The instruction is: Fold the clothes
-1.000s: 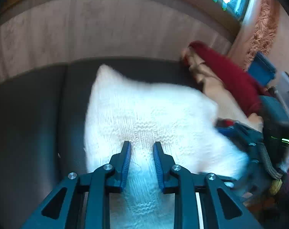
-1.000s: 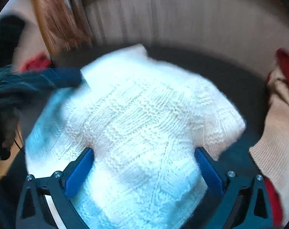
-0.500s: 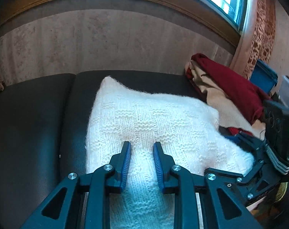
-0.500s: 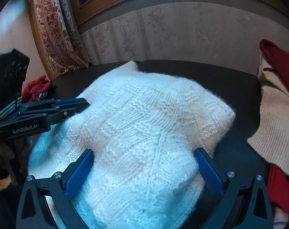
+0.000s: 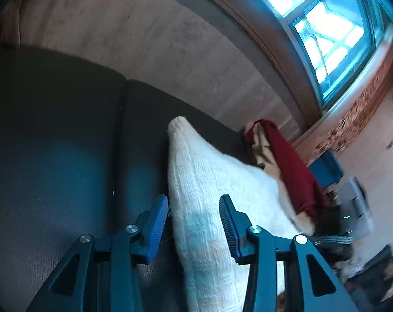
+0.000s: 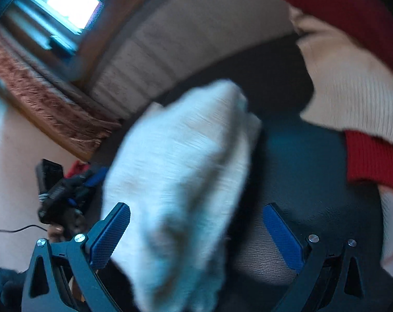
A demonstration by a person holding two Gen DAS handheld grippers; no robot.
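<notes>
White knit sweater (image 5: 209,182), lengthwise toward sofa back (image 5: 144,39)

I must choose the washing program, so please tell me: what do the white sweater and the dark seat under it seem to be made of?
White sweater: seemingly a thick, fuzzy knit, perhaps wool or acrylic; stitch rows and a soft, hairy edge show. Dark seat: probably leather or an imitation; it has a fine grain, a dull sheen and a seam between cushions. The fibre itself cannot be told.
</notes>
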